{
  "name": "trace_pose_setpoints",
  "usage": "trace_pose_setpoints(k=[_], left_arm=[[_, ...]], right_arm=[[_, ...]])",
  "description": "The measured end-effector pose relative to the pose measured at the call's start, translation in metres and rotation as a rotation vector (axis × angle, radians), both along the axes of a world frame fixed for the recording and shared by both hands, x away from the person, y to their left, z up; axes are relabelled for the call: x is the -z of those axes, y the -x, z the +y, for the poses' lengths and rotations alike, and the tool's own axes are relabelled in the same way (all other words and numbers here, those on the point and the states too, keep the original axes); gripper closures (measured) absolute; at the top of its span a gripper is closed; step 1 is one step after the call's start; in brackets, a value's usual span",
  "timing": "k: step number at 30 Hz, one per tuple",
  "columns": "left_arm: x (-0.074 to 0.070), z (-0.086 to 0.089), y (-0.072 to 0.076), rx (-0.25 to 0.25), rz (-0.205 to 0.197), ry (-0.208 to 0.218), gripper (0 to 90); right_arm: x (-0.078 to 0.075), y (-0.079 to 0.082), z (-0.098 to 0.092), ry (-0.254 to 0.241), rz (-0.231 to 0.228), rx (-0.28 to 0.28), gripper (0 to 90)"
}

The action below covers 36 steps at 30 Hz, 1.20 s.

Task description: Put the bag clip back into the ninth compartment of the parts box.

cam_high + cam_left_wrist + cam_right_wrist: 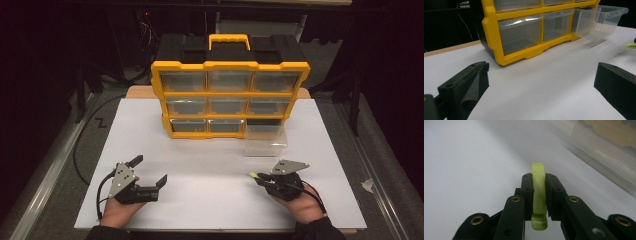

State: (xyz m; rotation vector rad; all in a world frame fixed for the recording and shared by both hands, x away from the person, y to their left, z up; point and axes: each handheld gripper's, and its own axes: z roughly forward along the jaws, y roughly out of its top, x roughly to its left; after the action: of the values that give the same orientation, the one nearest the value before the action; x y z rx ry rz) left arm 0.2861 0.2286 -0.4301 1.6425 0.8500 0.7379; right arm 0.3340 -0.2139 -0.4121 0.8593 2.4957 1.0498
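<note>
While the right gripper (256, 176) pinches a yellow-green clip (539, 195) lengthwise, the pulled-out clear drawer (266, 140) sits just above it in the frame.

Table: white board (210, 200) on wooden top | Floor: grey, metal rail (47, 170) at left | Surroundings: dark, unlit.

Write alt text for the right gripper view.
The right claw is shut on a slim yellow-green piece, which stands on edge between its black pads and sticks out past their tips. Below lies the white table; a clear plastic drawer blurs across the upper right.
</note>
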Motion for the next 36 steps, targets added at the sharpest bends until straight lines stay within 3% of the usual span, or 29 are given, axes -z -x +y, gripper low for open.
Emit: trace_pose_setpoints(k=[12, 16, 19, 28, 36], left_arm=[[0.000, 0.000, 0.001, -0.001, 0.003, 0.004, 0.2], [0.000, 0.000, 0.001, 0.002, 0.004, 0.004, 0.2], [0.000, 0.000, 0.001, 0.006, 0.001, 0.005, 0.2], [0.000, 0.002, 0.001, 0.005, 0.001, 0.016, 0.2], [0.000, 0.001, 0.001, 0.006, -0.001, 0.017, 0.2]], right_arm=[[0.001, 0.000, 0.005, 0.032, -0.002, -0.009, 80.3], [-0.003, -0.003, 0.009, 0.070, 0.014, -0.011, 80.4], [-0.008, -0.006, 0.013, 0.115, 0.031, -0.020, 80.4], [-0.011, -0.014, 0.017, 0.188, 0.120, -0.029, 80.4], [-0.016, -0.019, 0.011, 0.221, 0.177, -0.036, 80.4]])
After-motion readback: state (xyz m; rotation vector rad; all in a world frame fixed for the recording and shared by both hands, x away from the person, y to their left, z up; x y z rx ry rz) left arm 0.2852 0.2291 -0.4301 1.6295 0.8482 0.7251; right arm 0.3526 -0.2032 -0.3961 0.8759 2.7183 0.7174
